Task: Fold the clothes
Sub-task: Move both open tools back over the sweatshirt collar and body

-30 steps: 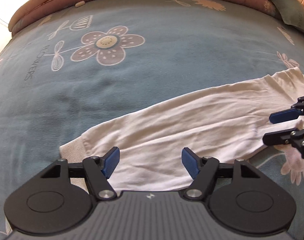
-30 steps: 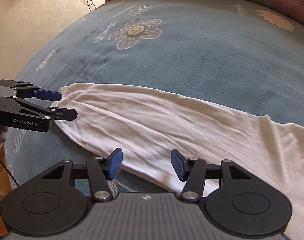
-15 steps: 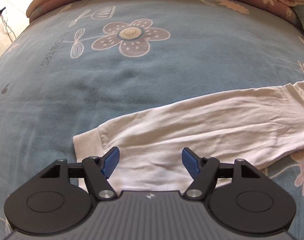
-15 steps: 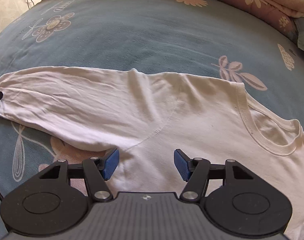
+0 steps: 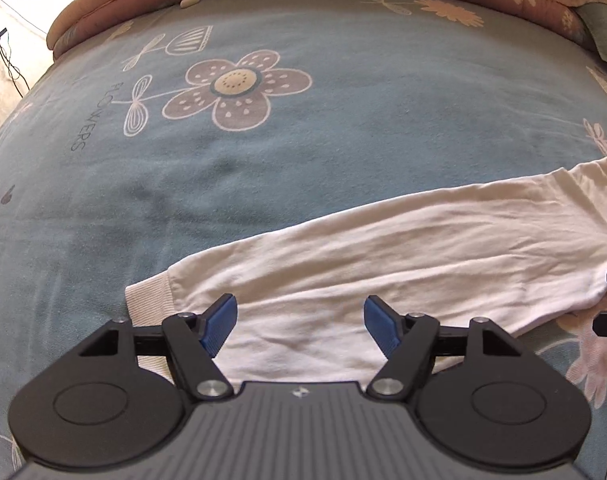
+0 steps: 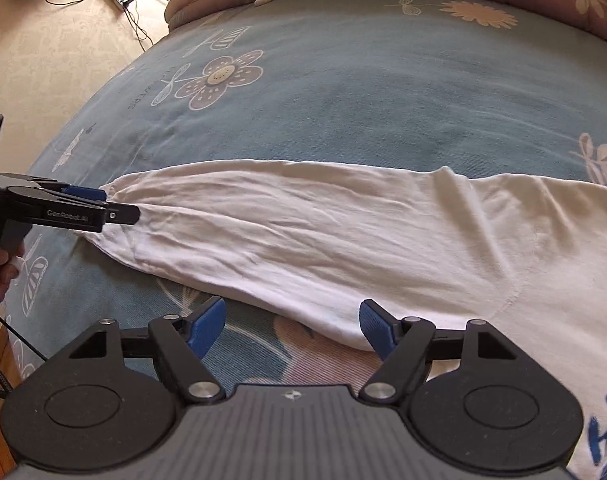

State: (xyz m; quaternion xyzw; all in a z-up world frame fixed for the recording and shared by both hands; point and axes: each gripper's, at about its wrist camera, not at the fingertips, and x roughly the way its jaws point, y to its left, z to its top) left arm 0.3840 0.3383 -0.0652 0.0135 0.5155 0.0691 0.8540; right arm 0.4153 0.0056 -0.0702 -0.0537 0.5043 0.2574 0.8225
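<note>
Lying crosswise, white sleeve points its cuff left.

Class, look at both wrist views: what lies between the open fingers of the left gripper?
White sleeve fabric just past its ribbed cuff fills the left gripper's gap in the left wrist view; nothing else lies there.

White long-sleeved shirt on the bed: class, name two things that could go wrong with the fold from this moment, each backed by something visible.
1. Both the left gripper and the right gripper are open, so nothing holds the sleeve; closing may pinch the blue bedsheet too.
2. The sleeve is wrinkled and the ribbed cuff lies beside the left fingers, not between them, so a grasp may miss the cuff.
</note>
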